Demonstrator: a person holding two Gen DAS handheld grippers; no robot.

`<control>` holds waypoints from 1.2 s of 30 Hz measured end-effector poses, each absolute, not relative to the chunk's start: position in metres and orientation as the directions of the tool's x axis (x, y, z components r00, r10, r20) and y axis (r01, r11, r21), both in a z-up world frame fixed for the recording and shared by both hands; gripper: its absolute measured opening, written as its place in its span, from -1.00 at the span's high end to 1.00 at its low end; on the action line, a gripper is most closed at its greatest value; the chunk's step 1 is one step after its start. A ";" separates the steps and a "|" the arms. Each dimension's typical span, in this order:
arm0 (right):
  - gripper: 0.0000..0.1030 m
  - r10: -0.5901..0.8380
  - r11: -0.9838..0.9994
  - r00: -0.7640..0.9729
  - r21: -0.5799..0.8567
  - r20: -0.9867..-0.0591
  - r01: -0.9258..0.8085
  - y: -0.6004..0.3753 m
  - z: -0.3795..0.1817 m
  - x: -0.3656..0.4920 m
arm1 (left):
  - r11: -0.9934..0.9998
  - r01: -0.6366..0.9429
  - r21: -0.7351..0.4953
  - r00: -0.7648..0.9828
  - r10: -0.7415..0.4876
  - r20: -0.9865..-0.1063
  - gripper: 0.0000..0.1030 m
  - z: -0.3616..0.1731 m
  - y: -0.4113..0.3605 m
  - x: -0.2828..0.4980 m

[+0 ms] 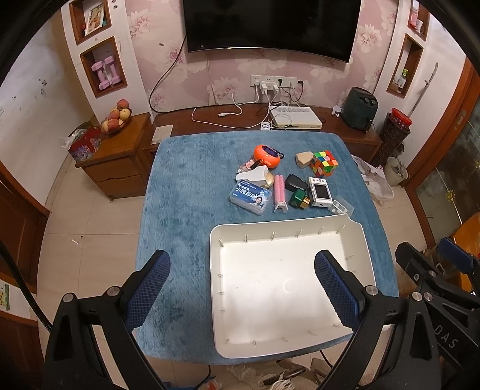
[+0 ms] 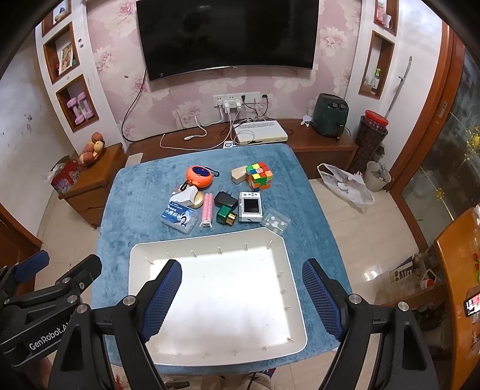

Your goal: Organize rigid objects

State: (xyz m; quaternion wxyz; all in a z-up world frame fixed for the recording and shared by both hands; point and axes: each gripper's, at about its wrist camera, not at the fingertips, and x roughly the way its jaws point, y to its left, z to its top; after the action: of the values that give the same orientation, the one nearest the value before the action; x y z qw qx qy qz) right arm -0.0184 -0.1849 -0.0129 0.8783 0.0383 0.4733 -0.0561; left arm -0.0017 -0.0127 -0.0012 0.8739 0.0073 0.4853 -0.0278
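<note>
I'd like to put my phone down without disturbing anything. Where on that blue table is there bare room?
The white tray is bare inside. The blue cloth is bare left of the tray and left of the blue box. It is crowded beyond the tray, from that box to the Rubik's cube.

wall: pink floral wallpaper [image 2: 192,99], white side panels with wood-framed niches [image 1: 103,67]
tv: dark curved screen [image 1: 270,24] mounted on wall, socket strip [image 2: 240,100] below with cables hanging
cabinet: low dark wood TV bench [image 1: 354,126], white set-top box [image 1: 295,118] and dark green air fryer [image 2: 330,118] on it
side cabinet: brown wood drawers [image 1: 114,168], fruit bowl [image 1: 115,120] on top
floor: glossy beige tiles [image 1: 90,228]
light: warm, indoor
</note>
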 end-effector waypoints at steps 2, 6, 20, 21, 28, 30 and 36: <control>-0.61 -0.071 0.988 0.541 0.014 -0.838 0.152 -0.186 -0.014 -0.014 | 0.997 0.075 -0.019 0.521 -0.056 -0.851 -0.89 -0.007 -0.012 0.001; -0.61 -0.102 0.982 0.543 0.004 -0.834 0.190 -0.187 -0.012 -0.008 | 0.996 0.087 -0.022 0.512 -0.064 -0.856 -0.89 -0.007 -0.009 0.015; -0.61 -0.158 0.944 0.545 0.037 -0.824 0.329 -0.205 -0.007 0.028 | 0.994 0.110 -0.009 0.517 -0.064 -0.853 -0.89 -0.003 0.034 0.089; -0.61 -0.159 0.943 0.541 0.036 -0.826 0.332 -0.206 -0.009 0.028 | 0.993 0.113 -0.013 0.511 -0.070 -0.857 -0.89 -0.004 0.035 0.095; -0.61 -0.138 0.929 0.484 0.056 -0.864 0.365 -0.236 -0.031 0.058 | 0.995 0.100 -0.014 0.439 -0.057 -0.897 -0.89 -0.031 0.033 0.133; -0.61 -0.111 0.933 0.471 0.071 -0.875 0.352 -0.242 -0.040 0.071 | 0.996 0.088 -0.016 0.407 -0.050 -0.912 -0.89 -0.041 0.030 0.145; -0.61 0.011 0.951 0.403 0.134 -0.915 0.280 -0.262 -0.083 0.136 | 1.000 0.023 -0.021 0.269 -0.026 -0.963 -0.89 -0.085 0.015 0.179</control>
State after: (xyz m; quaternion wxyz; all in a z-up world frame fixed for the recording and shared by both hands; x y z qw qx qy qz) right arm 0.1358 -0.2623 -0.0830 0.8267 0.1345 0.5402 -0.0814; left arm 0.1792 0.0153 -0.0855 0.7966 -0.0015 0.6043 -0.0155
